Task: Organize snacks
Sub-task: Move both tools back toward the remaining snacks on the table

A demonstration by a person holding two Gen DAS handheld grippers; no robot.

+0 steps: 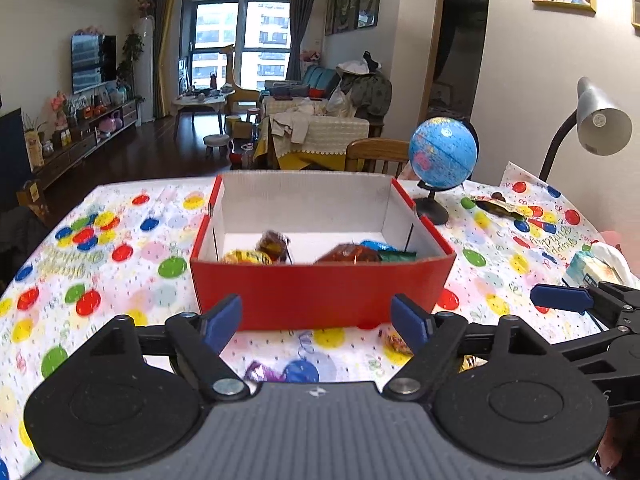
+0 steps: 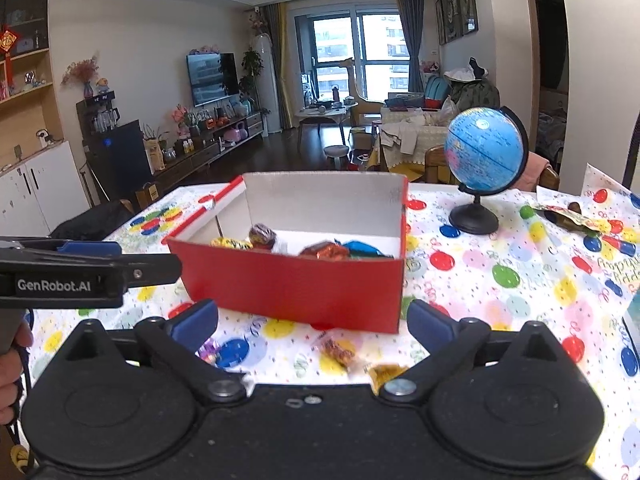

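Your table (image 1: 120, 240) wears a balloon-print birthday cloth. Red box (image 1: 320, 292), white inside, sits mid-table straight ahead of both your grippers; it holds several wrapped snacks (image 2: 324, 250) along its near side. Blue globe (image 2: 484, 148) on a black stand just right of the box. Grey desk lamp (image 1: 600, 120) at far right. Your left gripper (image 1: 318, 322): jaws spread wide, nothing between them. Your right gripper (image 2: 314, 324): jaws spread wide, empty too. Three loose candies on the cloth near you: purple (image 2: 210, 350), orange (image 2: 340, 352), gold (image 2: 386, 372).
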